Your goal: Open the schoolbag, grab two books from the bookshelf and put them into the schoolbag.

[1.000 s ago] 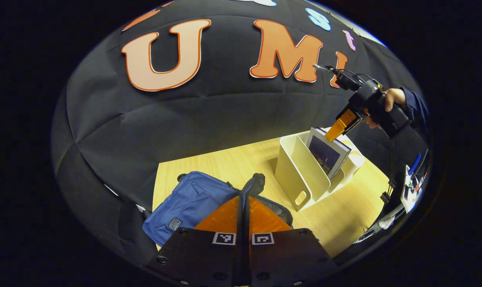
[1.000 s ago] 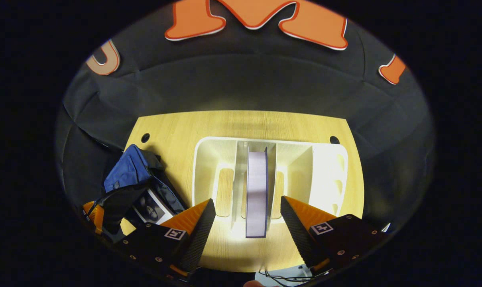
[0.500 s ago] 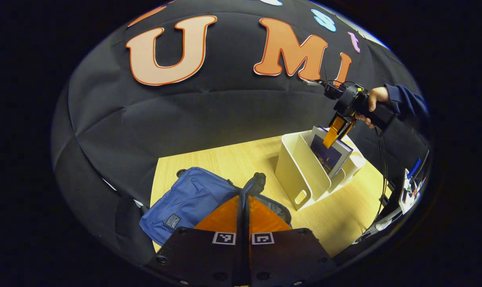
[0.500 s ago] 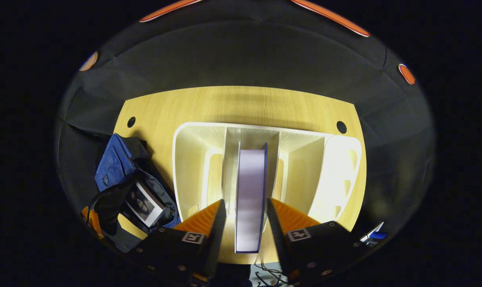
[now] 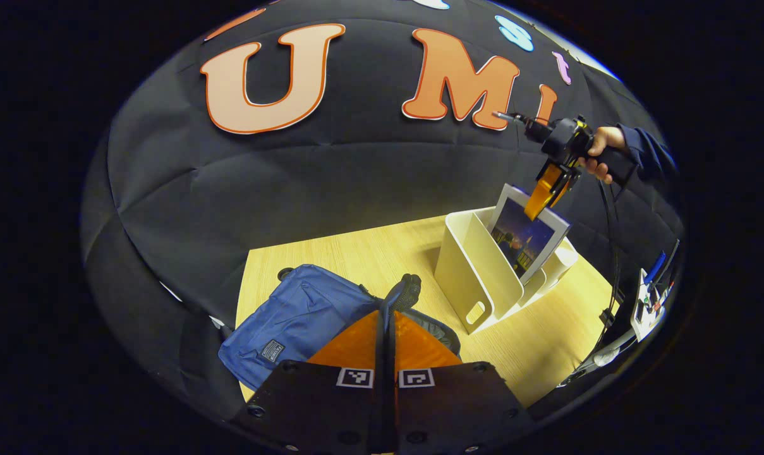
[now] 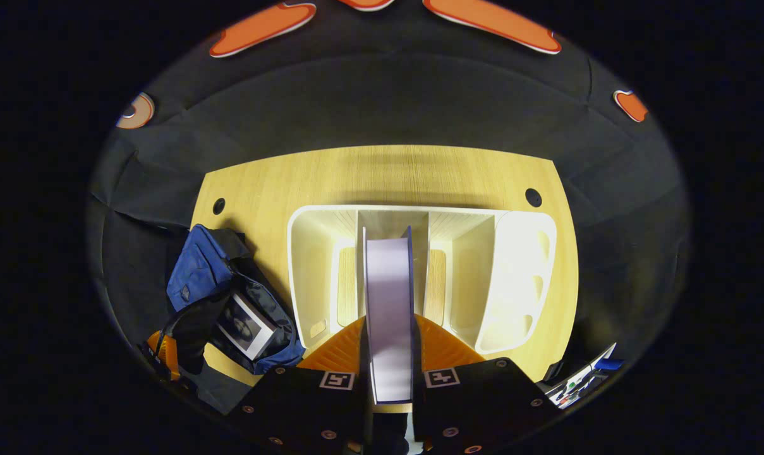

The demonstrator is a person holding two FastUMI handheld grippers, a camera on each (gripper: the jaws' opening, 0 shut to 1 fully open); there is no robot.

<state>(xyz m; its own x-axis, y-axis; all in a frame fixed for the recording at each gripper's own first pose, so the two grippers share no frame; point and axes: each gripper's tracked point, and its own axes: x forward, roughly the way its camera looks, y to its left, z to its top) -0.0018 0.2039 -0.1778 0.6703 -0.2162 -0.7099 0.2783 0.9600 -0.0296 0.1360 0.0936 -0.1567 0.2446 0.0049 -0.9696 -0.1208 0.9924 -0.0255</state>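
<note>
Clamping the thin purple-covered book (image 6: 389,316), the right gripper (image 6: 389,354) stood over the cream plastic bookshelf (image 6: 514,278); the left gripper (image 5: 387,328), fingers together, apparently pinched the blue fabric schoolbag (image 5: 293,322).

My right gripper (image 6: 389,354) is clamped on the book (image 6: 388,303), both fingers pressed to its covers, above the bookshelf (image 6: 521,278). A hand (image 5: 600,151) grips its handle. My left gripper (image 5: 387,316) sits closed, fingers together, low beside that bookshelf.

no legible text, labels or numbers.
</note>
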